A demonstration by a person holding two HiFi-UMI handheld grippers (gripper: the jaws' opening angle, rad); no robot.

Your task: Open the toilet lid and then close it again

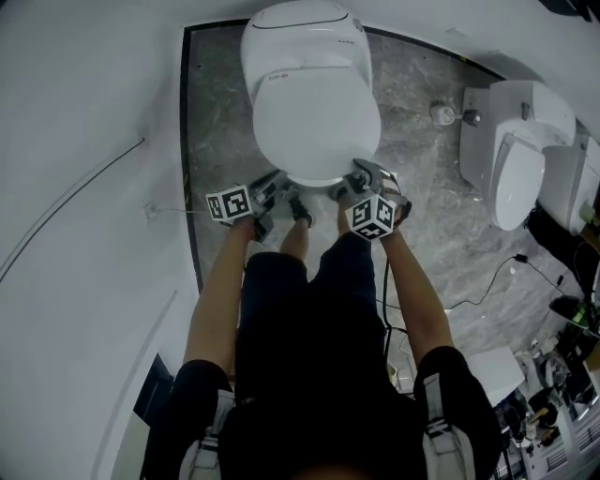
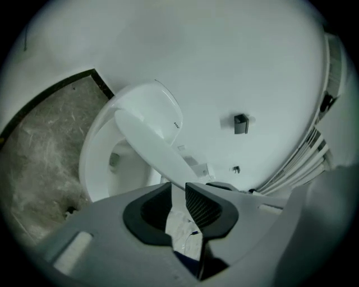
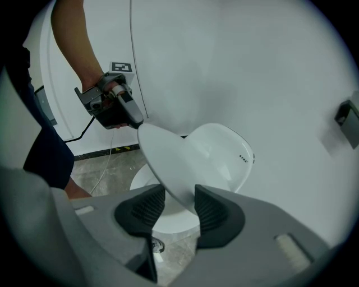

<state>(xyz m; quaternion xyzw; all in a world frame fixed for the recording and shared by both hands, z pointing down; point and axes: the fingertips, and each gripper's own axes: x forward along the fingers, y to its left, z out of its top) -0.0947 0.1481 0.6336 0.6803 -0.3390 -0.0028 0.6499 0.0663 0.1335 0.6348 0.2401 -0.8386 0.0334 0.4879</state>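
Gripping the lid (image 1: 314,122) by its front rim, both tools sit at the foot of the toilet (image 1: 300,28) in the head view. The left gripper (image 1: 286,195) is at the lid's seven o'clock and the right gripper (image 1: 352,183) at its five o'clock. The lid is lifted partway, tilted up off the bowl (image 2: 98,162), with its hinge end at twelve o'clock.

In the left gripper view the fingers (image 2: 205,207) stand close together, their tips nipping the lid's thin rim. In the right gripper view the fingers (image 3: 210,210) stand wider apart and pinch the lid's edge between their ribbed faces. There the left gripper shows at ten o'clock, on the lid's far edge.

On the marbled floor (image 1: 422,216), other toilets (image 1: 516,159) stand at three o'clock.
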